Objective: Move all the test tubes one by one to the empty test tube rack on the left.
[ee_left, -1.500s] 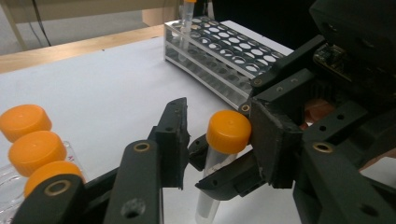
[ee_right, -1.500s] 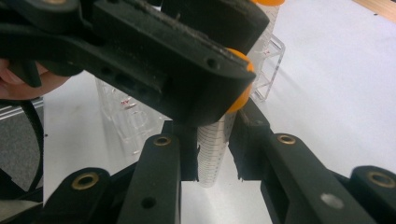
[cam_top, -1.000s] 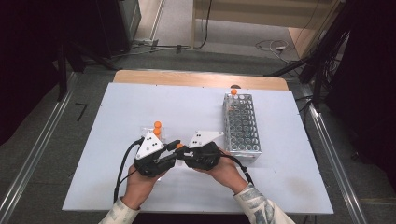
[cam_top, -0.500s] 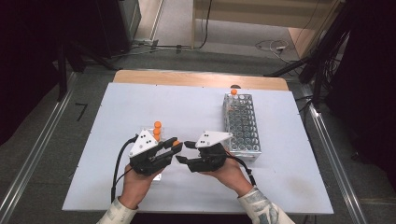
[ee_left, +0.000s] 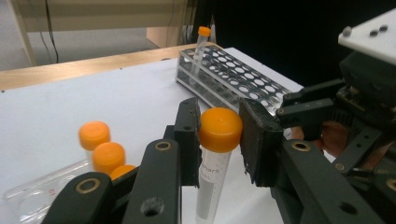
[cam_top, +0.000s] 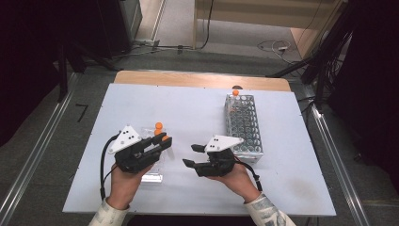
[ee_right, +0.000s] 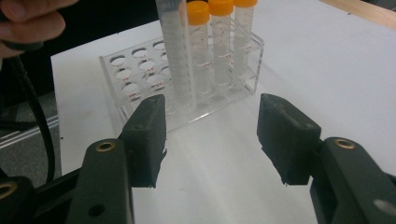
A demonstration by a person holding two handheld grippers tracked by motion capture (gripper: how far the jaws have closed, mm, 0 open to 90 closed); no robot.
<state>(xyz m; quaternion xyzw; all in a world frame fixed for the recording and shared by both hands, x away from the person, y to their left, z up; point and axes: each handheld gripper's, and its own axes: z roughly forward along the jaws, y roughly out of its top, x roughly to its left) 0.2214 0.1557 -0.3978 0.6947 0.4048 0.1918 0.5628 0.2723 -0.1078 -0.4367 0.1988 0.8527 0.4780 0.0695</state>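
Left gripper clamped on an orange-capped tube, jaws pinching just at and below the cap, tube hanging upright and clear of the small clear rack. Three more capped tubes standing in that small rack, just beside the held one.

Right gripper empty, jaws wide apart, nothing between them; small clear rack straight ahead in the right gripper view.

Change versus a second ago: grippers then tucked close together, near touching, low at the table's near edge; now pulled apart, left one shifted left and up over the small rack, right one backed off toward the metal grid rack. Reads as a completed handover or a solo pickup settling on the left side, right hand released and free.

Meaning for the job: tube secured, extraction step done. Grid rack well apart to the right, one capped tube already seated at its far end. Likely next: carry across and drop into a free hole. Risk: grip high on the cap, tube free to swing on the way.
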